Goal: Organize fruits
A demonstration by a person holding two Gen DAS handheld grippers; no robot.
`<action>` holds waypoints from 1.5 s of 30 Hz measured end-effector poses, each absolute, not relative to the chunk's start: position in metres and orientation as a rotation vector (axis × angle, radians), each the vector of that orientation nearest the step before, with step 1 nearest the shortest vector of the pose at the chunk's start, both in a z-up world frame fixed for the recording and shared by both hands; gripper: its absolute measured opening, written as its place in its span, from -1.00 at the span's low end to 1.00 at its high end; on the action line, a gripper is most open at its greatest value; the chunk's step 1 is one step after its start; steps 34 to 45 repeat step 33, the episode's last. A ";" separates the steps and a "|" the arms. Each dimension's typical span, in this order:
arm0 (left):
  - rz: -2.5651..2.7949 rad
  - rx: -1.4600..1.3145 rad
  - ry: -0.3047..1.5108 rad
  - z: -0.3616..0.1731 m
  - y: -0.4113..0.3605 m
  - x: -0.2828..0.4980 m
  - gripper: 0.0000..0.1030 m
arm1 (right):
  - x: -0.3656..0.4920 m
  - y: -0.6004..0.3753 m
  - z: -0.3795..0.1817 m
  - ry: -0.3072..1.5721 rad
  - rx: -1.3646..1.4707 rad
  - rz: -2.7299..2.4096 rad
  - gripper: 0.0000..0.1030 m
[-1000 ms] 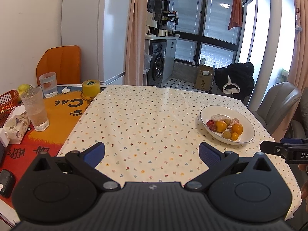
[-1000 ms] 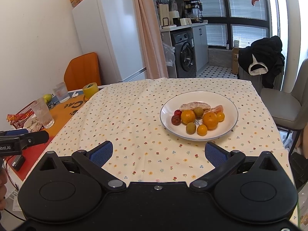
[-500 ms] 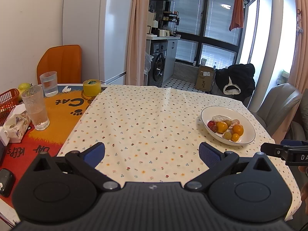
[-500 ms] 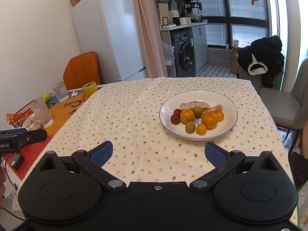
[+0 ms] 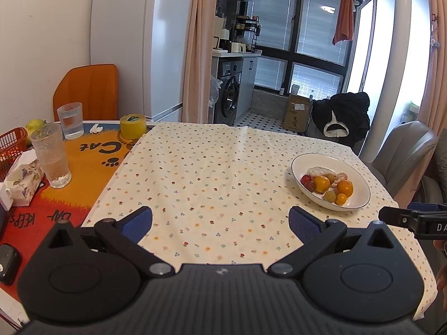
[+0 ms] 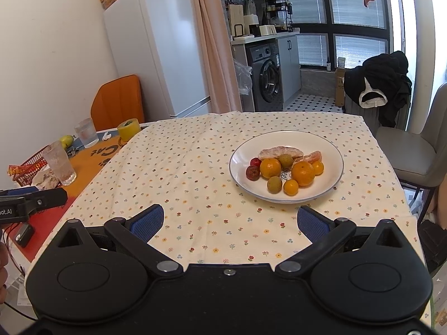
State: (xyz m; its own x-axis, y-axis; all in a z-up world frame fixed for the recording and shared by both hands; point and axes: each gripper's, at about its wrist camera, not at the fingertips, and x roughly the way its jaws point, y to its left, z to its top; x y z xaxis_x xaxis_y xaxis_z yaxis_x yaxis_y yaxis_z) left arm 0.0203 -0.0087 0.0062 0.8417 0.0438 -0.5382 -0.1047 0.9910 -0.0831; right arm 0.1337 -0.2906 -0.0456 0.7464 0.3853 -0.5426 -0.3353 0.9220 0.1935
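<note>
A white plate (image 6: 329, 150) (image 5: 360, 187) on the flowered tablecloth holds several fruits: oranges (image 6: 270, 167), small green-brown fruits (image 6: 274, 184), two dark red fruits (image 6: 252, 172) and peeled citrus segments (image 6: 279, 152). My right gripper (image 6: 230, 222) hovers open over the cloth, just in front of the plate, with nothing between its fingers. My left gripper (image 5: 220, 222) is open too, above the bare cloth well left of the plate, and empty. A yellow-green fruit (image 5: 34, 125) lies at the far left behind the red basket (image 5: 11, 145).
Two glasses (image 5: 51, 159), a yellow tape roll (image 5: 133, 126), a tissue pack (image 5: 22, 178) and a dark device (image 5: 8, 262) sit on the orange cat mat at left. A grey chair (image 6: 413, 150) stands right of the table. A fridge stands behind.
Both views have shifted only slightly; the plate sits a touch lower in the left wrist view. Both grippers stay open and empty.
</note>
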 end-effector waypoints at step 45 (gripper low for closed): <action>0.062 -0.113 0.569 0.006 -0.011 0.020 0.99 | 0.134 -0.292 -0.048 0.619 0.084 0.392 1.00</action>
